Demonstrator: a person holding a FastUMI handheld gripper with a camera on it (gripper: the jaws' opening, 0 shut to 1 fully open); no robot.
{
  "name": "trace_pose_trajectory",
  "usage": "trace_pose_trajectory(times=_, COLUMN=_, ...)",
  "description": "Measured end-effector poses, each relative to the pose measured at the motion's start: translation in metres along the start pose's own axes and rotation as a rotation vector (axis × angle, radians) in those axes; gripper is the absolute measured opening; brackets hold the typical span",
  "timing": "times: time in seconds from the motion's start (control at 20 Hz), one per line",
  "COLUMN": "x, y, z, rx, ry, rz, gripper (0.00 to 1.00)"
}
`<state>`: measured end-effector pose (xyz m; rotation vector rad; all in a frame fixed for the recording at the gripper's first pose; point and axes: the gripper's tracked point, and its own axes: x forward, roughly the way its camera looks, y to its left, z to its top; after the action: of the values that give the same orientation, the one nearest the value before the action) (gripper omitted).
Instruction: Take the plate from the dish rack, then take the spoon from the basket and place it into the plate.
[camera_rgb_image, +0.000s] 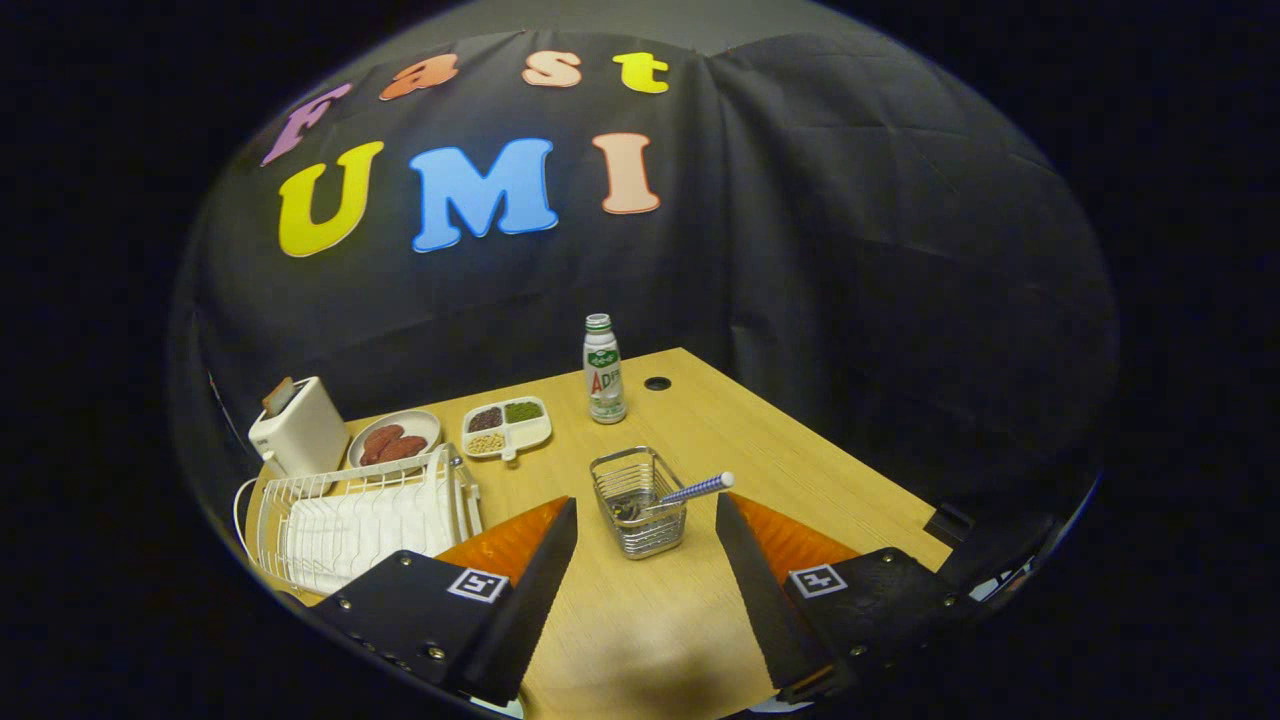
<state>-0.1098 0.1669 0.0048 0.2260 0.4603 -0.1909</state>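
Booth: black cloth wall behind a wooden table (800, 470) that carries everything I see.
Dish rack: white wire dish rack (365, 520), well to the left of the basket; white ribbed surface inside it, and I cannot pick out the plate there for certain.
Basket: small wire basket (640, 500), my landmark, standing on the table just ahead of the fingers and roughly between their lines.
Spoon: spoon (690, 492) lying in the basket, bowl end down inside, striped handle leaning out over the basket's right rim.
Hand-held gripper: my hand-held gripper (647, 515) has its fingers wide apart, gripping nothing, tips either side of the basket's near edge without touching it.
Bottle: small bottle (604, 370) upright beyond the basket.
Divided tray: tray (507, 427) of grains beyond and left of the basket.
Bowl: dish (395, 438) with reddish-brown pieces, further left.
Toaster: white toaster (298, 428) behind the dish rack.
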Motion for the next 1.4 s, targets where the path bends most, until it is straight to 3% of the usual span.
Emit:
trace_pose_trajectory(times=0.3, x=0.053, y=-0.026, z=-0.013, rx=0.153, ry=0.038, rz=-0.107, gripper=0.87)
trace_pose_trajectory(times=0.4, x=0.068, y=-0.029, z=-0.014, rx=0.196, ry=0.048, rz=-0.123, gripper=0.67)
trace_pose_trajectory(times=0.8, x=0.113, y=-0.031, z=-0.030, rx=0.219, ry=0.104, rz=-0.157, gripper=0.67)
trace_pose_trajectory(times=1.0, x=0.129, y=-0.026, z=-0.039, rx=0.248, ry=0.128, rz=-0.119, gripper=0.62)
trace_pose_trajectory(times=1.1, x=0.133, y=-0.024, z=-0.039, rx=0.263, ry=0.131, rz=-0.099, gripper=0.43)
trace_pose_trajectory(times=1.2, x=0.133, y=-0.021, z=-0.030, rx=0.300, ry=0.113, rz=-0.069, gripper=0.39)
trace_pose_trajectory(times=1.35, x=0.135, y=-0.007, z=-0.013, rx=0.341, ry=0.070, rz=-0.012, gripper=0.12)
trace_pose_trajectory(times=1.4, x=0.137, y=-0.006, z=-0.012, rx=0.321, ry=0.079, rz=-0.021, gripper=0.12)
